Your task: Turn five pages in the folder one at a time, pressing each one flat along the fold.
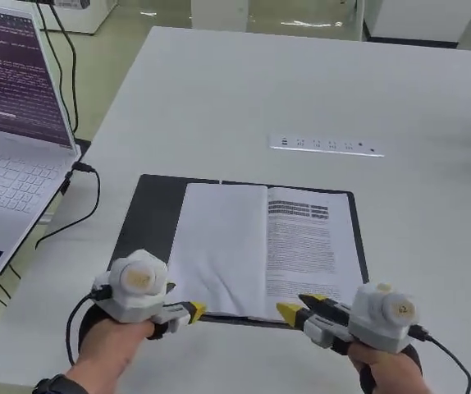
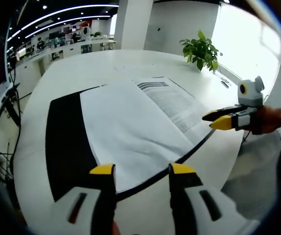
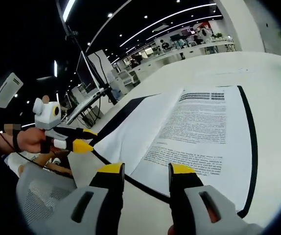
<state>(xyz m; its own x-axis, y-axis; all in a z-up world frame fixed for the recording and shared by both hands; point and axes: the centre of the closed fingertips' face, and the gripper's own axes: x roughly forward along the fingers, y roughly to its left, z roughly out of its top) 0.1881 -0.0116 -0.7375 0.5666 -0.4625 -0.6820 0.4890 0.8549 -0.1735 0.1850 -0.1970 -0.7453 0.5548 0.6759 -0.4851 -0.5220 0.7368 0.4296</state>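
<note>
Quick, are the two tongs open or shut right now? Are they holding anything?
Left tongs: open, holding nothing, at the near edge of the folder.
Right tongs: open, holding nothing.

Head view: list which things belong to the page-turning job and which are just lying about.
Job in hand: folder, blank page, printed page, left gripper, right gripper.
Lying about: laptop, laptop cable, power strip.

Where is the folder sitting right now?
In the head view the open folder lies on the white table near its front edge, laptop to its left, power strip beyond it.
</note>
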